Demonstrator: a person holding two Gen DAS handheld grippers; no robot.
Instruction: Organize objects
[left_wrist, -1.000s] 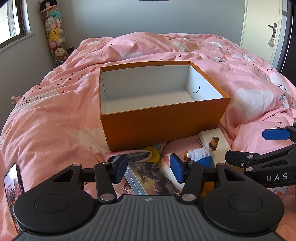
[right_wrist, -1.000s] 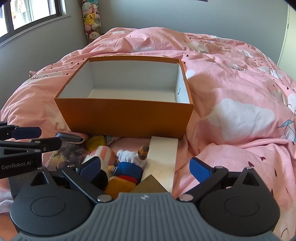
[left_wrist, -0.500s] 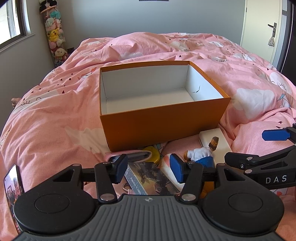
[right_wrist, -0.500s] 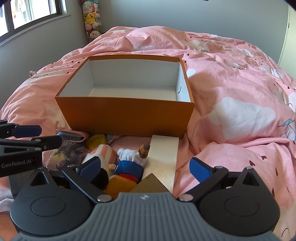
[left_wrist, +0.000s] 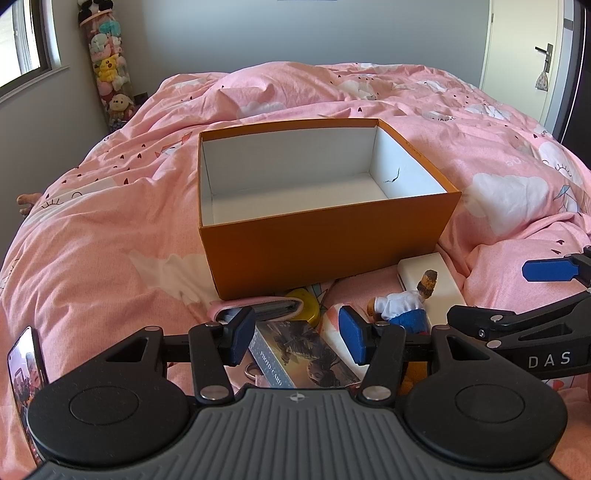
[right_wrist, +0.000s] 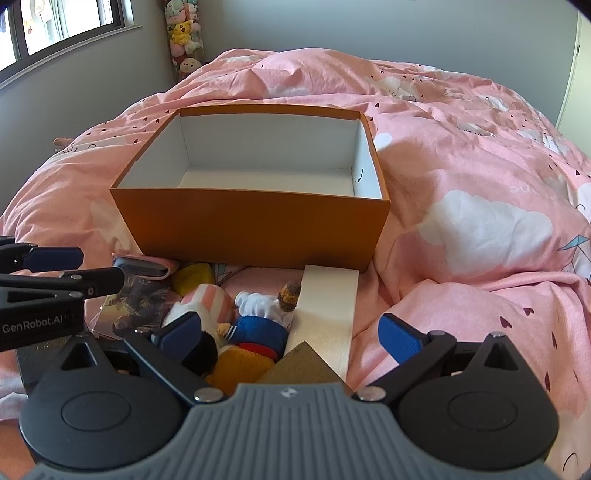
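I've got the orange cardboard box (left_wrist: 325, 236) sitting open on the rumpled pink duvet (left_wrist: 103, 236), its white inside bare. Just in front lie a soft doll (right_wrist: 264, 321), a glossy photo-card box (left_wrist: 299, 354) and a flat white carton (right_wrist: 327, 314). My left gripper (left_wrist: 297, 334) hangs half-open over the cards and my right gripper (right_wrist: 291, 334) gapes wide over the doll, both holding nothing.

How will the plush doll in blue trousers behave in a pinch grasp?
The plush doll looks soft, so it will probably squash and droop. It seems light. It lies against other toys and the white box, so neighbours may shift with it.

Box (left_wrist: 325, 240) on bed (left_wrist: 92, 258); toys (right_wrist: 258, 325) & card pack (left_wrist: 303, 354) in front.
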